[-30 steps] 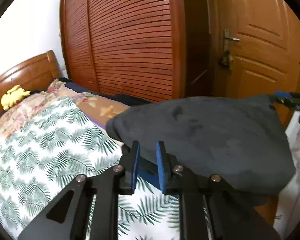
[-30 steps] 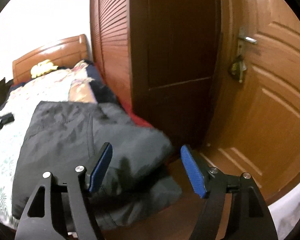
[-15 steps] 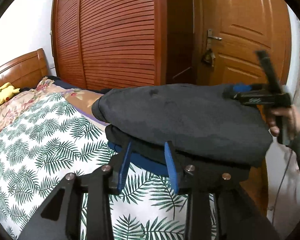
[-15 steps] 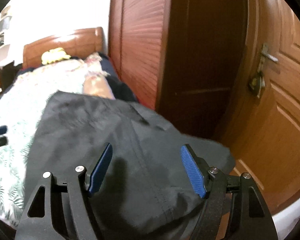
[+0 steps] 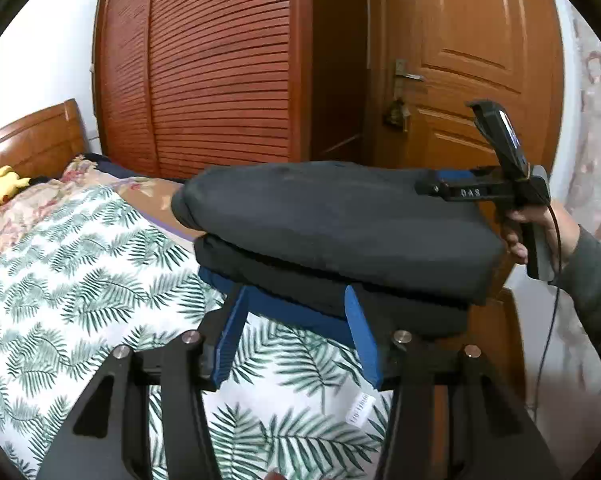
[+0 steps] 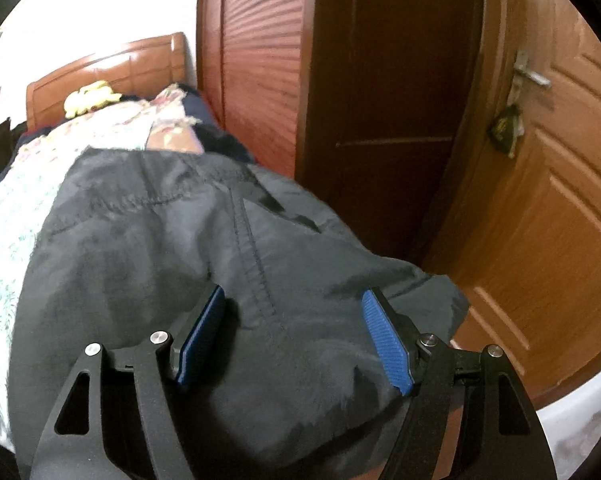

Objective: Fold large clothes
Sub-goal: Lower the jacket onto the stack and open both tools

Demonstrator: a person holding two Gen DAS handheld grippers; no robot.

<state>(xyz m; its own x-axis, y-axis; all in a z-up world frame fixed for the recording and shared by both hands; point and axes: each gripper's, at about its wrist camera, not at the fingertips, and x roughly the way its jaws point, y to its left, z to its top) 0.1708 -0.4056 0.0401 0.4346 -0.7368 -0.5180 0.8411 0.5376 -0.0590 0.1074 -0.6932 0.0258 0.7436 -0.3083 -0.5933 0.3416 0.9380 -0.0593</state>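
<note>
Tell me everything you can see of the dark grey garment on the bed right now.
The dark grey garment is soft woven cloth with stitched seams, folded into thick stacked layers; a blue layer shows at its bottom edge. It lies near the corner of the bed on the palm-leaf bedspread. The left hand-held gripper, whose jaws have just been opening, stands open at its near edge. The right hand-held gripper is open over its top; whether it touches the cloth is unclear.
</note>
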